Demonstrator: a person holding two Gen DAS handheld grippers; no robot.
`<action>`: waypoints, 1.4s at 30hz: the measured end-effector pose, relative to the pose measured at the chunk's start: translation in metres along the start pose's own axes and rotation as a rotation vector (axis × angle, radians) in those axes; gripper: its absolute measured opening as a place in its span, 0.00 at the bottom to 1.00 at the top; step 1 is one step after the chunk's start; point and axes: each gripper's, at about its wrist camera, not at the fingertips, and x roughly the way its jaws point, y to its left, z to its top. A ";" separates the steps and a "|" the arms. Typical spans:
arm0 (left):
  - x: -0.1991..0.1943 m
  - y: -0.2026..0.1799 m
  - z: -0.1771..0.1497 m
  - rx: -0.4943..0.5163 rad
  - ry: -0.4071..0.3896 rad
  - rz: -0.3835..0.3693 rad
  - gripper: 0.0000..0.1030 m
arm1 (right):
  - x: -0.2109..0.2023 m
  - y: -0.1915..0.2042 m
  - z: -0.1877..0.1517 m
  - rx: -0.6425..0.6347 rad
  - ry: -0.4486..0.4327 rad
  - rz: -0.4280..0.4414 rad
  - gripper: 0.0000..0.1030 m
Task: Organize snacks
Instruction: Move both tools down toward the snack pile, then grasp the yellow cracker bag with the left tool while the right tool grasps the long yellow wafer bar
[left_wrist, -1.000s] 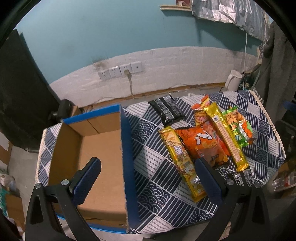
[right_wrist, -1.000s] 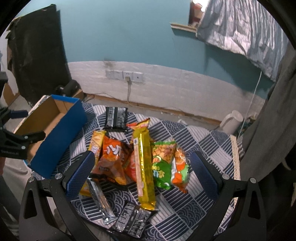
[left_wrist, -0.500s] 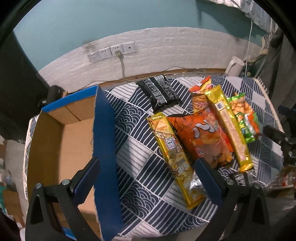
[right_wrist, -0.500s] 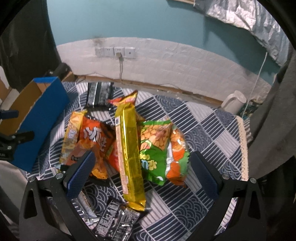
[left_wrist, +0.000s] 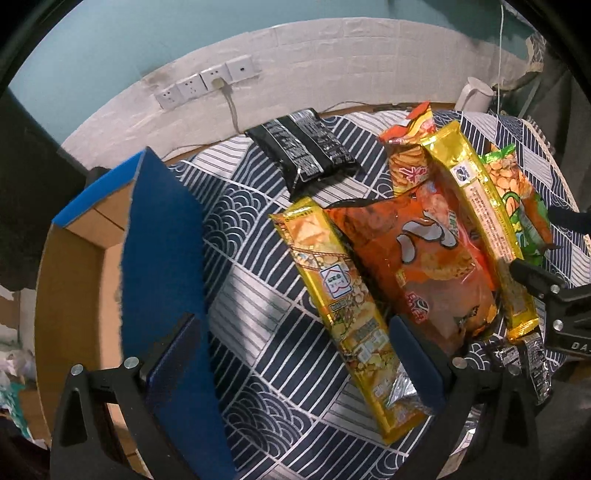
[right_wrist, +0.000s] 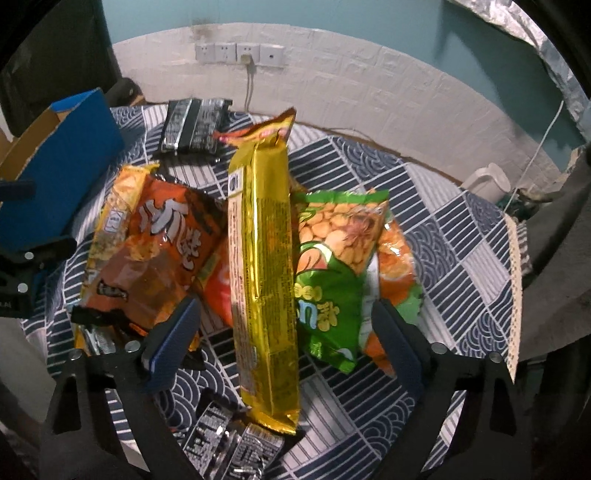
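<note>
My right hand-held gripper (right_wrist: 284, 343) hangs wide open and empty, just over the long yellow packet (right_wrist: 264, 280). This packet lies on top of the snack pile on the tabletop (right_wrist: 461, 258), and its long axis runs straight away from me, in the middle between my two fingers (right_wrist: 173, 339). I judge that my right side is the nearer one to it. My left hand-held gripper (left_wrist: 295, 363) is also wide open, and a second yellow packet (left_wrist: 343, 295) lies diagonally in front of it, right of the blue box (left_wrist: 162, 258). The long yellow packet is shiny gold foil, narrow, with small print.
</note>
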 end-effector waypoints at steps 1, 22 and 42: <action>0.003 -0.001 0.001 0.003 0.005 -0.001 0.99 | 0.004 0.000 0.001 0.001 0.007 0.007 0.82; 0.072 0.004 0.021 -0.082 0.128 -0.147 0.86 | 0.034 0.001 0.017 -0.032 0.052 -0.005 0.63; 0.073 -0.005 0.023 -0.043 0.102 -0.101 0.83 | 0.037 -0.005 0.013 0.000 0.063 0.001 0.61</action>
